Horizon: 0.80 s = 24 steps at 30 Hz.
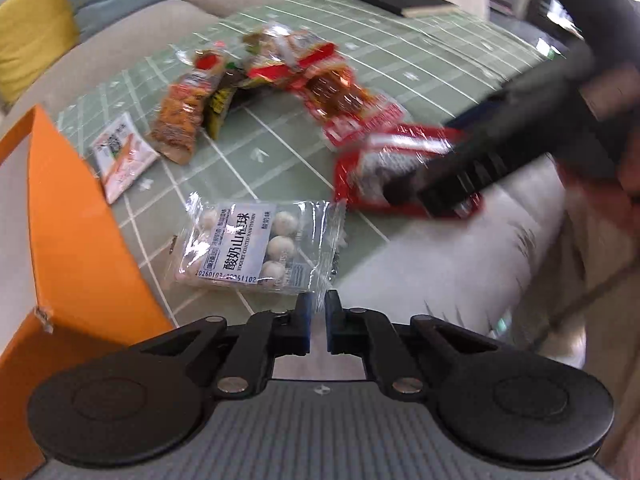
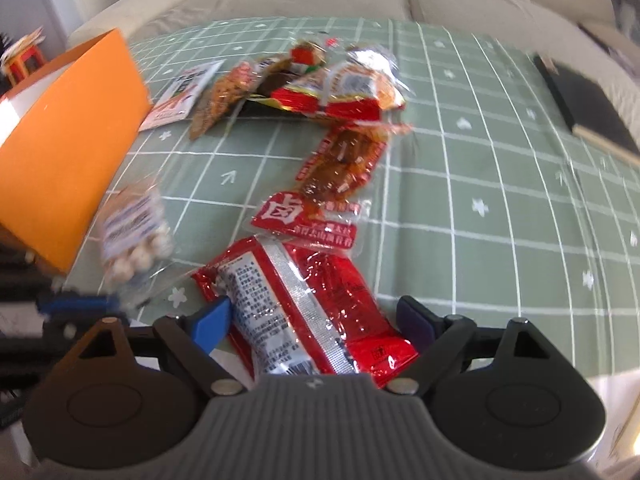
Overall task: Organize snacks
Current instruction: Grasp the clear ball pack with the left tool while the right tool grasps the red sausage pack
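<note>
A clear packet of white yogurt-coated balls (image 1: pixel 256 248) lies on the green checked cloth (image 1: pixel 420 60) beside the orange box (image 1: pixel 72 220). My left gripper (image 1: pixel 318 308) is shut on the film at its near right corner. In the right wrist view this packet (image 2: pixel 132 240) is blurred, with a blue left finger (image 2: pixel 76 304) just under it. A red and silver packet (image 2: pixel 304 300) lies between the pads of my right gripper (image 2: pixel 314 303), whose jaws stand wide and open. From the left wrist view the right gripper (image 1: pixel 424 200) sits low over that red packet (image 1: pixel 376 168).
A heap of snack packets (image 2: pixel 320 80) lies mid-cloth, with a brown-and-red packet (image 2: pixel 336 172) nearer and a white-orange sachet (image 2: pixel 180 92) by the orange box (image 2: pixel 68 132). A black notebook (image 2: pixel 588 108) lies at the right. Beige sofa cushions surround the cloth.
</note>
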Each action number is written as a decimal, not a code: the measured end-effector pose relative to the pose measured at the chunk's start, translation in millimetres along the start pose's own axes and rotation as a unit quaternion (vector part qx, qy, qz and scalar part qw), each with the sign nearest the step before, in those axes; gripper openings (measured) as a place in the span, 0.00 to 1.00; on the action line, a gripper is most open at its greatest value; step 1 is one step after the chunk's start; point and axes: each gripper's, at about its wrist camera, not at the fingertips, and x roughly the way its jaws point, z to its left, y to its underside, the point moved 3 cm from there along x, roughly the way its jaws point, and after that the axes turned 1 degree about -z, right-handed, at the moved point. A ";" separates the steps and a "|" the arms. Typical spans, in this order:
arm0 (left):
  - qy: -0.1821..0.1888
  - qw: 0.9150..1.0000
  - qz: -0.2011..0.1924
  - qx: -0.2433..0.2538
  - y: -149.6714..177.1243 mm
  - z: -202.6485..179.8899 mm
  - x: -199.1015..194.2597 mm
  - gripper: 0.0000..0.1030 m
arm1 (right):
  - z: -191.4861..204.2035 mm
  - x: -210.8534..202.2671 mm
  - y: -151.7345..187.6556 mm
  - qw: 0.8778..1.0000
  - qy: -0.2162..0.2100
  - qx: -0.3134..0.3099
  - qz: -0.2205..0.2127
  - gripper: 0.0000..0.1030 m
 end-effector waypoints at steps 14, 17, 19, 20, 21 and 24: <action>-0.038 0.996 0.040 -0.064 5.4 8.9 -18.9 0.57 | 13.4 -19.2 18.7 0.996 -0.052 0.062 0.040 0.81; -0.022 0.995 -0.003 -0.096 -0.5 11.0 -31.7 0.68 | 13.6 -23.5 16.5 0.999 -0.027 0.044 0.012 0.83; -0.019 0.989 -0.015 -0.144 -5.4 18.2 -34.0 0.71 | 15.7 -24.9 13.6 1.000 -0.017 0.023 -0.005 0.85; -0.019 0.983 -0.018 -0.180 -7.2 23.0 -32.9 0.72 | 15.6 -24.5 13.2 1.000 -0.012 0.013 -0.008 0.85; -0.014 0.977 -0.018 -0.212 -8.7 28.7 -30.3 0.72 | 16.7 -22.6 12.7 1.000 -0.008 0.005 -0.006 0.85; -0.007 0.957 -0.024 -0.290 -9.7 38.6 -27.0 0.72 | 19.7 -17.1 13.6 1.000 -0.021 -0.007 0.006 0.85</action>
